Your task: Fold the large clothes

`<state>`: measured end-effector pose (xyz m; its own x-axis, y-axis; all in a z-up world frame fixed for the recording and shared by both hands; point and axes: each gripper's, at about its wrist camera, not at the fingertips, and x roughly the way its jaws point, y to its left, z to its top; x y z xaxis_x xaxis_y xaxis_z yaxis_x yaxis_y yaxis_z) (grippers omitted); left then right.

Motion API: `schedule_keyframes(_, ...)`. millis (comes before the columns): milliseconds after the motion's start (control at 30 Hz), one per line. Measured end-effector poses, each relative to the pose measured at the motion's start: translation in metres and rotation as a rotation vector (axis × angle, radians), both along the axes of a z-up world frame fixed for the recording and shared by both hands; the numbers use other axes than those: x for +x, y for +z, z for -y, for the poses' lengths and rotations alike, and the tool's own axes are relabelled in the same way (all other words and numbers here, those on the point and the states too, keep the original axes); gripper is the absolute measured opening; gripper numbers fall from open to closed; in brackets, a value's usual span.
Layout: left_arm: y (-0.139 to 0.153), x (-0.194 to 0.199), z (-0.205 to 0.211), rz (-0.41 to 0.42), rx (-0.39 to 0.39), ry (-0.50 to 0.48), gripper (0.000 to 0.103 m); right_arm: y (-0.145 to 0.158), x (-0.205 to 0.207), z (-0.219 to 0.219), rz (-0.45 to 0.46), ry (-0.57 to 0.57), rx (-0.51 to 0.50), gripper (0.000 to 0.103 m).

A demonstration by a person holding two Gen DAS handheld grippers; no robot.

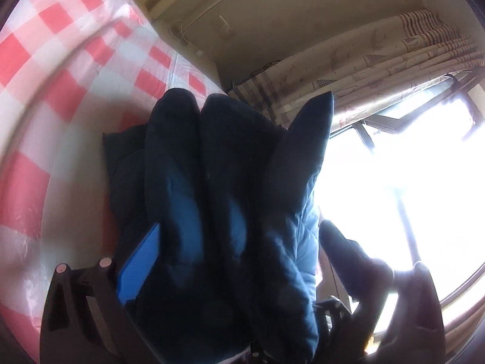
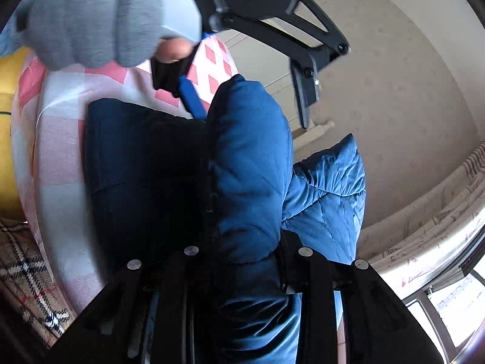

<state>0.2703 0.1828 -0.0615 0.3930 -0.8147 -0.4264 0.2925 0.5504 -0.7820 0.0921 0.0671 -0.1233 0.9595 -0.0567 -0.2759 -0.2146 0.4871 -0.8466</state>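
A: Where does your work lie?

B: On the bed (image 1: 60, 69), the pink-and-white check sheet that fills the left of both views. You keep it under you so the fold has a flat place to land. The curtain (image 1: 394, 57) and bright window sit far right, behind the cloth.

A: And the jacket?

B: The jacket (image 2: 248, 163), a blue quilted one, is lifted off the bed and bunched between your two tools. Part of it, dark in shadow, trails down toward the sheet on the left. You hold it up, I judge, so one half can swing over the other.

A: What of your left gripper?

B: Your left gripper (image 1: 230, 273) is clamped on a thick wad of the jacket. Folds stand up past its blue pad, so the bite is deep; puffy cloth slips from a shallow one.

A: And the right?

B: Your right gripper (image 2: 242, 267) also pinches the jacket, which squeezes up through its black linkage. From that view your left tool hangs far and above, with your grey glove (image 2: 91, 18) wrapped round its handle.

A: Why so close together?

B: Two grips near each other on one edge keep that edge straight, I'd say. How neat the fold is, you cannot tell from here; the cloth hides its own layers.
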Motion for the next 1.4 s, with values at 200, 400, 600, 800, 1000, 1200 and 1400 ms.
schedule_keyframes(200, 0.043, 0.005, 0.03, 0.108, 0.18, -0.052, 0.101, 0.004, -0.008, 0.007, 0.035, 0.014, 0.042, 0.03)
schedule_keyframes(400, 0.014, 0.029, 0.07, -0.014, 0.236, -0.176, 0.101, 0.015, -0.012, 0.013, 0.068, 0.029, 0.099, 0.03)
schedule_keyframes(600, 0.028, 0.037, 0.104, 0.027, 0.293, -0.227, 0.101, 0.007, -0.015, 0.009, 0.06, 0.038, 0.068, 0.03)
schedule_keyframes(800, 0.035, 0.035, 0.156, 0.124, 0.633, -0.337, 0.056, 0.002, -0.022, 0.005, 0.08, 0.049, 0.038, 0.032)
schedule_keyframes(1000, 0.035, 0.032, 0.119, 0.15, 0.454, -0.27, 0.029, 0.022, -0.054, 0.049, 0.075, 0.04, 0.259, 0.05)
schedule_keyframes(1200, 0.047, 0.009, 0.11, 0.173, 0.372, -0.219, 0.022, 0.009, -0.067, 0.13, -0.05, -0.169, 0.512, 0.092)
schedule_keyframes(1400, 0.088, -0.022, 0.105, 0.275, 0.382, -0.205, 0.018, 0.011, -0.043, 0.151, -0.098, -0.222, 0.638, 0.091)
